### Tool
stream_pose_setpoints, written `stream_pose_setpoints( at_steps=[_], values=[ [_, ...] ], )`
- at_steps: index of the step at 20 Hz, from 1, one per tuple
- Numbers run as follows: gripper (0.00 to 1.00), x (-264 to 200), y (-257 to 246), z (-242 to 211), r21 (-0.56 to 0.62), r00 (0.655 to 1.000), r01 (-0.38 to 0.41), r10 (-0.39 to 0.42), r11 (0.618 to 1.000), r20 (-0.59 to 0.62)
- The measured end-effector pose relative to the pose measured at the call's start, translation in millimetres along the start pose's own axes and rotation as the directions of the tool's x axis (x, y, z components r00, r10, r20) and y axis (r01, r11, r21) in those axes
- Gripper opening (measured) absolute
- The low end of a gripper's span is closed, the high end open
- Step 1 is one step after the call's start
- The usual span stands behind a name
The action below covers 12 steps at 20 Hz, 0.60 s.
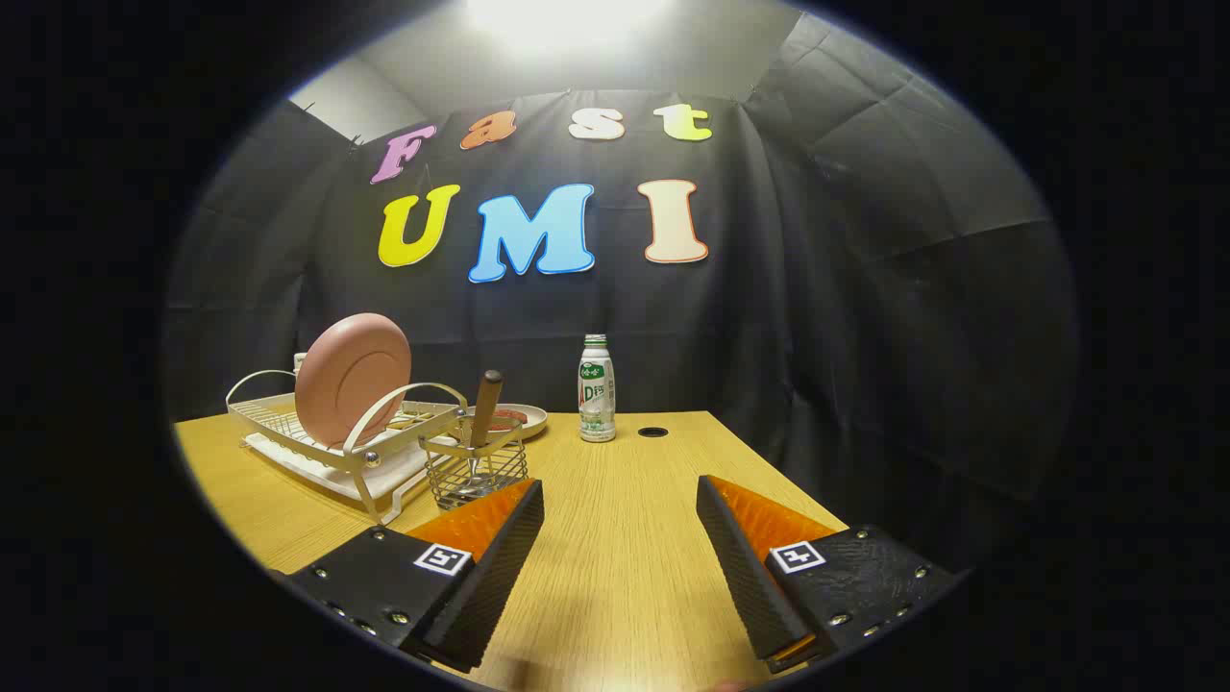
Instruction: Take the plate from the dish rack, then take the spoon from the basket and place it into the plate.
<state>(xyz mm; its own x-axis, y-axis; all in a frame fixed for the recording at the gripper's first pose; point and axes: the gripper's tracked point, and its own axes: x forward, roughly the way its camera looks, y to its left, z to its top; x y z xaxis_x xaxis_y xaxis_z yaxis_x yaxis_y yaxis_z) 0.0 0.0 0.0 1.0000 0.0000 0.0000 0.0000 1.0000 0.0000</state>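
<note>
Tongs (pixel 620 500): spread wide, empty, over bare table (pixel 615 577). Plate (pixel 352 379): upright in dish rack (pixel 336 437). Spoon (pixel 483 413): in wire basket (pixel 476 471), touching rack's near end. Step: first, plate not yet taken. Next: reach toward rack, straddle plate rim.

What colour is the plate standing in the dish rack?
Dusty pink plate, seen in the gripper view; the fingers are open.

We're in a staged recording booth here: black cloth wall (pixel 817 288) behind a wooden table (pixel 615 538), a dish rack (pixel 336 437), wire basket (pixel 478 471) and bottle (pixel 597 389) laid out as kitchen props under one overhead light (pixel 562 19).
</note>
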Motion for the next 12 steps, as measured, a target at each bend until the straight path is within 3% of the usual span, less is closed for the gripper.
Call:
stream_pose_setpoints(
  at_steps=[7, 12],
  values=[
    [0.97, 6, 0, -1, 0.002, 1.0, -0.002, 0.002, 1.0, 0.002],
    [0.97, 53, -5, 1, 0.018, 1.0, 0.011, -0.011, 1.0, -0.015]
  ],
)
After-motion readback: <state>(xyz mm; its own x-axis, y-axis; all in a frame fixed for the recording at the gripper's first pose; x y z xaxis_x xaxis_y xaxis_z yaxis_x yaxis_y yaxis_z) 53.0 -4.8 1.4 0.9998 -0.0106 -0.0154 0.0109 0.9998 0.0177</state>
